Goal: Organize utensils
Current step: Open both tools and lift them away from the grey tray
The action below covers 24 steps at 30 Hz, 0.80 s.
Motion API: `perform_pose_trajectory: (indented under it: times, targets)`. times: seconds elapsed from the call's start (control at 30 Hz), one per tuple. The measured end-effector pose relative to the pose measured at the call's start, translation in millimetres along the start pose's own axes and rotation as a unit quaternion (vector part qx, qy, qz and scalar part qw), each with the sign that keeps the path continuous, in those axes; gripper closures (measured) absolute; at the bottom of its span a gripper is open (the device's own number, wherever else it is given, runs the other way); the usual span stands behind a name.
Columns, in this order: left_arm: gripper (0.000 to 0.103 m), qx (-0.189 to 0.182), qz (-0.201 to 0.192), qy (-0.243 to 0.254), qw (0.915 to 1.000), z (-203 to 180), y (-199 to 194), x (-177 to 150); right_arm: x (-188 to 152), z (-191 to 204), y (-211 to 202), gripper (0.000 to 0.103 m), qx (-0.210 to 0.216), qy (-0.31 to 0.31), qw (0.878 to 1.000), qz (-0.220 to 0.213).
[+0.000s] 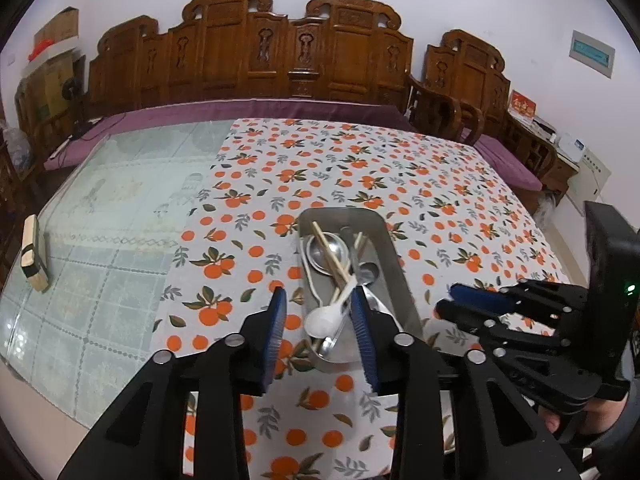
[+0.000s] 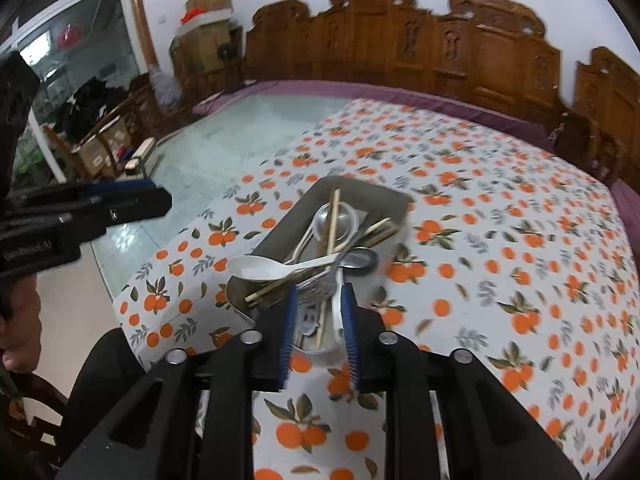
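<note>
utensils in tray, tray on tablecloth

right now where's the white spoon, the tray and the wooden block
white spoon (image 1: 320, 322), left wrist view, on its bowl
tray (image 1: 394, 256), left wrist view, on its right wall
wooden block (image 1: 34, 254), left wrist view, on its top face

One metal tray, one white spoon, one metal ladle, several chopsticks

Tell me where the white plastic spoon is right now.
The white spoon lies in the metal tray on the orange-print tablecloth, its bowl at the tray's near end, over the chopsticks and metal spoons, just ahead of the left tongs.
</note>
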<state>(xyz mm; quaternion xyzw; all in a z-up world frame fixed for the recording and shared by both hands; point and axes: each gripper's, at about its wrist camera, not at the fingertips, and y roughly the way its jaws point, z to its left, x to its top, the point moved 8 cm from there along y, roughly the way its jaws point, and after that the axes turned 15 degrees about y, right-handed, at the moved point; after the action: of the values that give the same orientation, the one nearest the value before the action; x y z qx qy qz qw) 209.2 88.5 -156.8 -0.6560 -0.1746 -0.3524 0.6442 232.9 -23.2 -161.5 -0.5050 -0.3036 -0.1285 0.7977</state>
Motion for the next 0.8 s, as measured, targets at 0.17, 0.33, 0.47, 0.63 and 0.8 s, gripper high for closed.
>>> perform_pose_trajectory:
  times: [0.17,0.33,0.47,0.63,0.8]
  targets:
    - [0.039,0.004,-0.010,0.016,0.9998,-22.1,-13.1,-3.4,-7.6,-14.5,-40.2,0.049,-0.024,0.013,0.999,-0.042]
    - [0.018,0.011,-0.029,0.022,0.9993,-43.6,-30.9,-7.4,-18.4,-32.9,-76.6,0.024,-0.055,0.032,0.995,-0.077]
    - [0.008,0.023,-0.039,0.026,0.9986,-58.1,-45.1,-11.3,-26.5,-45.9,-104.9,0.005,-0.074,0.051,0.990,-0.105]
    - [0.008,0.026,-0.043,0.026,0.9984,-72.4,-56.6,-14.9,-36.3,-62.0,-136.0,0.003,-0.093,0.077,0.984,-0.129]
    - [0.008,0.030,-0.044,0.028,0.9982,-82.5,-65.6,-11.9,-38.5,-70.2,-161.3,0.003,-0.102,0.088,0.980,-0.147]
